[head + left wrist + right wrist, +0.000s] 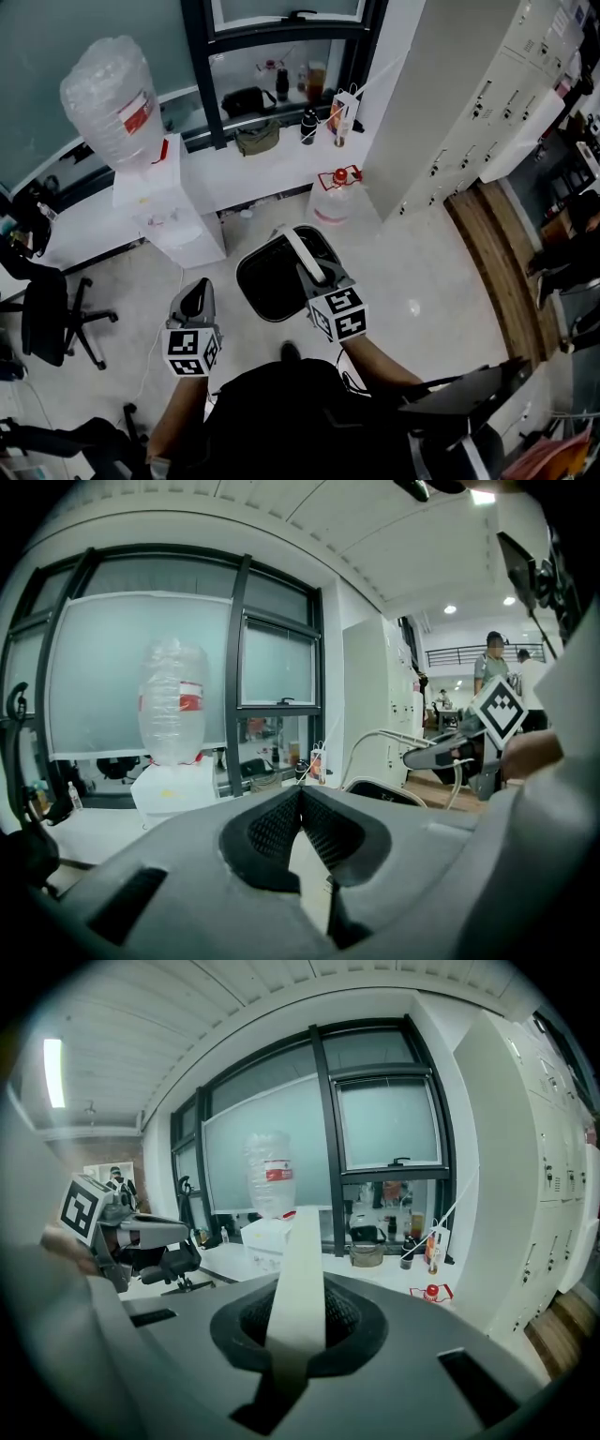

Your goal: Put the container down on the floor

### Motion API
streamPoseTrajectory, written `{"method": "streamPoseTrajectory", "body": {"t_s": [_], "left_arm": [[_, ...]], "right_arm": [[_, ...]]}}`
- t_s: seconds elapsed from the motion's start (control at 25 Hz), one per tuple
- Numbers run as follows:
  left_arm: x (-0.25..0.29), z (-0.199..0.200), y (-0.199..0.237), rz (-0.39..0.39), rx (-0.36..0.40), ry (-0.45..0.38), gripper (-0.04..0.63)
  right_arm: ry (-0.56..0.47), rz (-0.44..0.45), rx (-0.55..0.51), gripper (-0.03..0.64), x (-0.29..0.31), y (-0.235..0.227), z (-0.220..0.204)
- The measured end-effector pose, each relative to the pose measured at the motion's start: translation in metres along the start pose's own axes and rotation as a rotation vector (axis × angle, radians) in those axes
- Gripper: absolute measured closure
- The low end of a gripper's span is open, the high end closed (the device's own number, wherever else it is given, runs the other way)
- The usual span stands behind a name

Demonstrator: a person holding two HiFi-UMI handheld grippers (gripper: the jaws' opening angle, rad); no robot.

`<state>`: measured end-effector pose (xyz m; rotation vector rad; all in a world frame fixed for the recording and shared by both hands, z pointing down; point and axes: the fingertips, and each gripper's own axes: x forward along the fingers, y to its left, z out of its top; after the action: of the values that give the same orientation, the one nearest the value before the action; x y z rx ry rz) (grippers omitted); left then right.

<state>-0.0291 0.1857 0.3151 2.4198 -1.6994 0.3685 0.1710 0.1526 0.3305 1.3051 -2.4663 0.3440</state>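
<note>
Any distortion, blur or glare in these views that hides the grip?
Head view: sharp, small glare spot on the floor. Left gripper view: strong fisheye bows the window frame; corners vignetted. Right gripper view: ceiling light blown out, yet the handle between the jaws reads clearly.

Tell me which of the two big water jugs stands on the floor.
The red-capped jug beside the white lockers, just beyond the black container. The other jug sits upside down on top of the white dispenser.

Container (272, 281) base hidden; floor (422, 281) contact unclear.
</note>
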Motion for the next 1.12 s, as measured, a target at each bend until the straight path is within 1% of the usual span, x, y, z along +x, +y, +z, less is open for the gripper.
{"method": "streamPoseTrajectory", "body": {"t_s": [0.2,0.44,0.56,0.68,0.88,1.12], "left_arm": [[0.024,0.002,-0.005,0.015,-0.002,0.023,0.583],[0.049,0.006,-0.001,0.001,0.016,0.036,0.583],[0.064,0.004,0.01,-0.006,0.016,0.034,0.583],[0.084,0.004,0.024,-0.025,-0.001,0.027,0.583],[0.115,0.007,0.052,-0.058,-0.033,0.028,0.583],[0.156,0.011,0.091,-0.096,-0.019,0.021,0.583]], "right_arm": [[-0.004,0.018,-0.007,0.592,0.014,-0.026,0.007],[0.001,0.018,-0.003,0.592,0.037,-0.045,0.013],[0.004,0.017,-0.007,0.592,0.052,-0.048,0.017],[0.011,0.014,-0.018,0.592,0.071,-0.048,0.024],[0.024,0.001,-0.005,0.592,0.101,-0.045,0.038],[0.028,-0.01,-0.01,0.592,0.149,-0.044,0.063]]}}
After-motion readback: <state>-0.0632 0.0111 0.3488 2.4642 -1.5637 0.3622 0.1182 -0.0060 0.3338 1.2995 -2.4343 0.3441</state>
